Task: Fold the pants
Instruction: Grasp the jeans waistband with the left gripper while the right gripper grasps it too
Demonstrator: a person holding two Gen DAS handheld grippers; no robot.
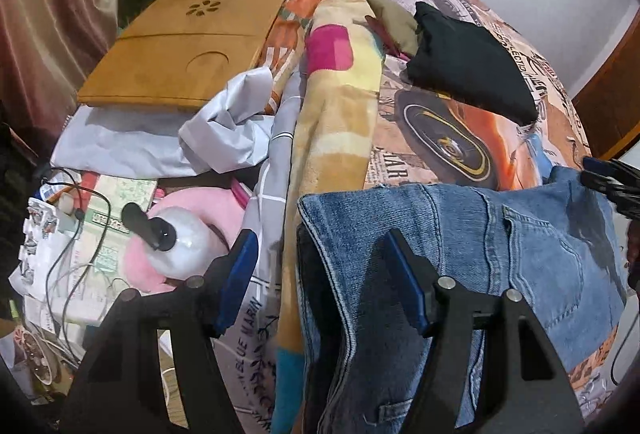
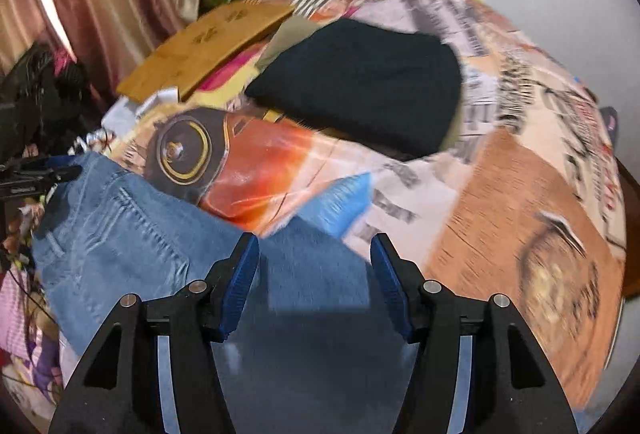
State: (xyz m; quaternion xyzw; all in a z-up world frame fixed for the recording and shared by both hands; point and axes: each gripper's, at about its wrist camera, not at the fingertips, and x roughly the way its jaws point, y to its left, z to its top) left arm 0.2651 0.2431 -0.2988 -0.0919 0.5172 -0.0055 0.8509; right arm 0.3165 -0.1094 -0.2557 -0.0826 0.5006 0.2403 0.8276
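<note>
Printed bedsheet with car motif fills most of both views. Blue jeans lie across the lower centre and right of the left wrist view; lower left in the right wrist view. Folded black garment upper centre, on the sheet, apart from the jeans. Wooden lap tray upper left. Left gripper: jaws apart, straddling the jeans' folded edge, pads not pressing. Right gripper: released, denim below the gap, view blurred.
</note>
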